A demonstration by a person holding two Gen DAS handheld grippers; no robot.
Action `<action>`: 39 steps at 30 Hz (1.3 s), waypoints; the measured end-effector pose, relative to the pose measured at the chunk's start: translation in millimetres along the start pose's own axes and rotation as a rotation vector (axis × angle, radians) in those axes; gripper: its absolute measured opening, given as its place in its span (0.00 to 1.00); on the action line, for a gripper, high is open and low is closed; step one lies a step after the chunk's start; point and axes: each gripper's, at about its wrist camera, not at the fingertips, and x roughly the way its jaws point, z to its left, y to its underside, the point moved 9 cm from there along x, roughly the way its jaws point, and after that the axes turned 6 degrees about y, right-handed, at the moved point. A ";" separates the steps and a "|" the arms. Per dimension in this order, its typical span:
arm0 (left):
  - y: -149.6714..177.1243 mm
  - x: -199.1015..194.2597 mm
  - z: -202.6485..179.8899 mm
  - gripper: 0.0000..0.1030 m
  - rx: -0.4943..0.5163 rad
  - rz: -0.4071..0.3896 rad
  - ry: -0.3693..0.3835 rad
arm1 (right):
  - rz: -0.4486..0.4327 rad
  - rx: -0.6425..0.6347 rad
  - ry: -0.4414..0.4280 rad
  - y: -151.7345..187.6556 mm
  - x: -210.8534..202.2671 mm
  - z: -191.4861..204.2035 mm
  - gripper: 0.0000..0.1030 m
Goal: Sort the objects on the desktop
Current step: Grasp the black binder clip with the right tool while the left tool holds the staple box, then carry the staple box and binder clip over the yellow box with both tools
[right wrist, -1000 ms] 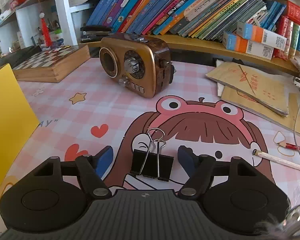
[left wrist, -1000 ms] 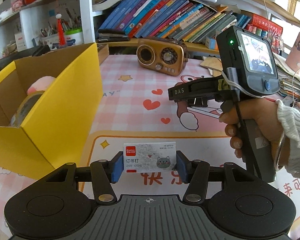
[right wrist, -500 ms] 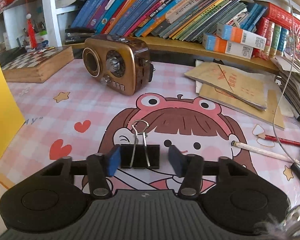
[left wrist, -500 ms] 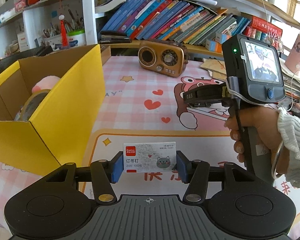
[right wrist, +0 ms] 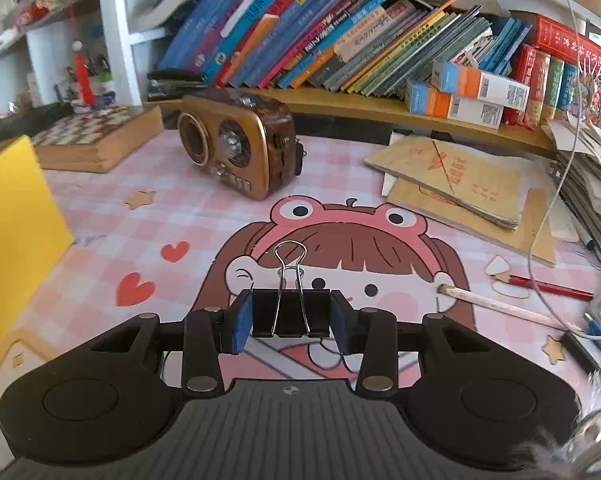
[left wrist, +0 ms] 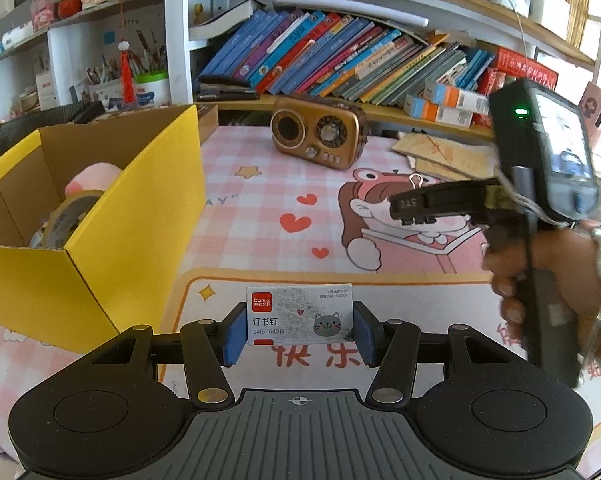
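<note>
My left gripper (left wrist: 300, 330) is clamped on a staple box (left wrist: 300, 314) beside the yellow carton (left wrist: 132, 216). My right gripper (right wrist: 291, 320) pinches a black binder clip (right wrist: 290, 312) above the desk mat (right wrist: 180, 208).

Both wrist views look low across the worktop (left wrist: 260, 184) toward the bookshelf (right wrist: 340, 40); both share the radio (left wrist: 318, 138), nearer in the right view.
</note>
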 end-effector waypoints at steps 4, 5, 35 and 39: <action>-0.6 -7.8 -2.7 0.52 -0.010 -0.019 0.015 | -0.018 -0.007 -0.042 4.4 -31.4 -1.6 0.36; -0.2 -10.3 -3.3 0.52 -0.012 -0.023 0.020 | -0.024 -0.009 -0.051 6.0 -40.6 -2.1 0.36; 41.9 -109.4 40.9 0.52 0.044 -0.075 0.198 | 0.053 0.022 -0.104 102.4 -205.0 65.8 0.36; 54.8 -123.7 57.2 0.52 0.045 -0.058 0.210 | 0.060 0.017 -0.112 113.6 -219.0 90.0 0.36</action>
